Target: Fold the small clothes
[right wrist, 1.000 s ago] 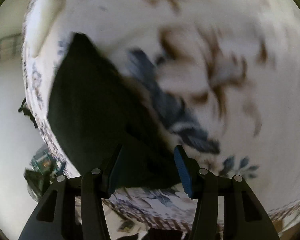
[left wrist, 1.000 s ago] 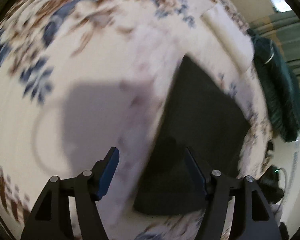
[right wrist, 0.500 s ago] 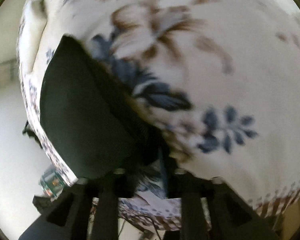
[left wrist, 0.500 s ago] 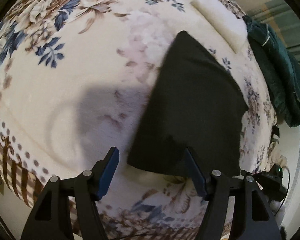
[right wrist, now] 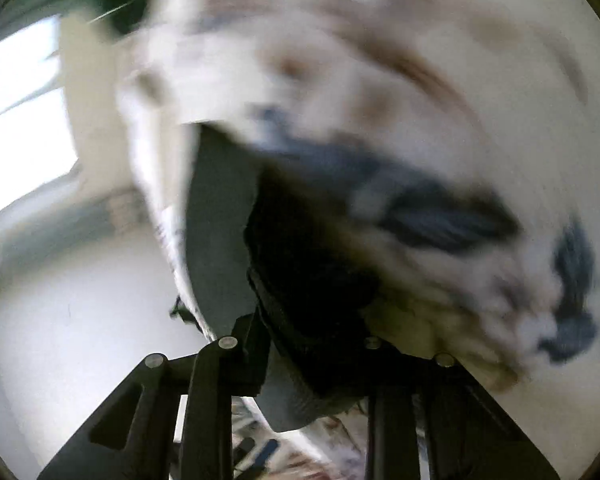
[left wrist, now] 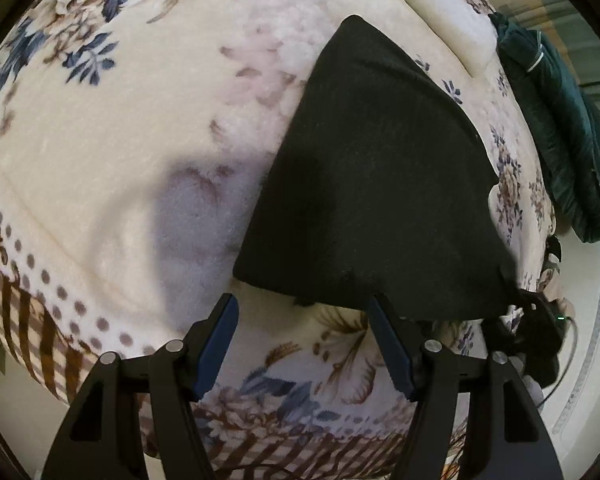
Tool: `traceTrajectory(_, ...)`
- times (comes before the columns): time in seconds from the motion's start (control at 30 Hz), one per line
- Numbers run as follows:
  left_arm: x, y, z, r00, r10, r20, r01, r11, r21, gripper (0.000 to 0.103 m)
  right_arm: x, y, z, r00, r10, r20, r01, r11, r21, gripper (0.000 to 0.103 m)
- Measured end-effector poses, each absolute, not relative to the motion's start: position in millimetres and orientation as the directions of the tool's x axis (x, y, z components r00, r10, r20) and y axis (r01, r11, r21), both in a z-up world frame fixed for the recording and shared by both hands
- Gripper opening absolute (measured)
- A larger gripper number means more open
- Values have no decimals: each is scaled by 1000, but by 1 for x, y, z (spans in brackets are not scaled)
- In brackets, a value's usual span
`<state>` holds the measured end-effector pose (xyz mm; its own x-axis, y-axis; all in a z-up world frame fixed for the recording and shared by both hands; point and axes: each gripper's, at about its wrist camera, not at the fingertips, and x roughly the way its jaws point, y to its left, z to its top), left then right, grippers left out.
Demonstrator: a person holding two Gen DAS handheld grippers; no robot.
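Note:
A black folded garment [left wrist: 376, 176] lies on a cream floral blanket [left wrist: 120, 120]. In the left wrist view my left gripper [left wrist: 304, 344] is open and empty, just in front of the garment's near edge, above the blanket. In the blurred right wrist view my right gripper [right wrist: 312, 344] is shut on a corner of the black garment [right wrist: 300, 264], which is lifted and bunched between the fingers. In the left wrist view the garment's near right corner [left wrist: 504, 280] rises off the blanket.
A dark green garment [left wrist: 560, 128] lies at the far right beyond the blanket. A white folded cloth [left wrist: 436, 8] lies at the back. The blanket's patterned border [left wrist: 60, 312] drops off at the front. Dark gear with a cable [left wrist: 540, 336] sits right.
My right gripper closed on the garment's corner and is lifting it, the view swinging fast. My left gripper drew back toward the blanket's front edge and stayed open.

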<state>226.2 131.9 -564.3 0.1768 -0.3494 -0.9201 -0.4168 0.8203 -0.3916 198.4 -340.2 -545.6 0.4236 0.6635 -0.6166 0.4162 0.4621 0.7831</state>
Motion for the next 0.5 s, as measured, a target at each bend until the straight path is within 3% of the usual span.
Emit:
traceTrajectory(0.1, 228, 131, -567, 170, -346, -923, -411, 826, -386, 65, 204, -335, -557, 282, 572, -770, 374, 674, 638, 26)
traceTrajectory(0.17, 229, 131, -567, 172, -343, -923, -414, 826, -384, 65, 198, -347, -579, 216, 616, -758, 462, 620, 635, 43)
traceTrajectory(0.2, 230, 131, -566, 175, -343, -923, -414, 825, -386, 65, 197, -354, -577, 221, 636, -739, 481, 588, 650, 43)
traceTrajectory(0.27, 233, 130, -563, 190, -336, -922, -409, 827, -386, 65, 198, -359, -562, 199, 602, -773, 484, 626, 612, 56)
traceTrajectory(0.37, 238, 133, -563, 202, -323, -925, -403, 833, -379, 65, 214, -368, -521, 253, 511, -821, 425, 703, 569, 56)
traceTrajectory(0.5, 246, 139, -570, 224, -316, -922, -419, 823, -384, 65, 273, -361, -502, 266, 526, -807, 307, 748, 589, 58)
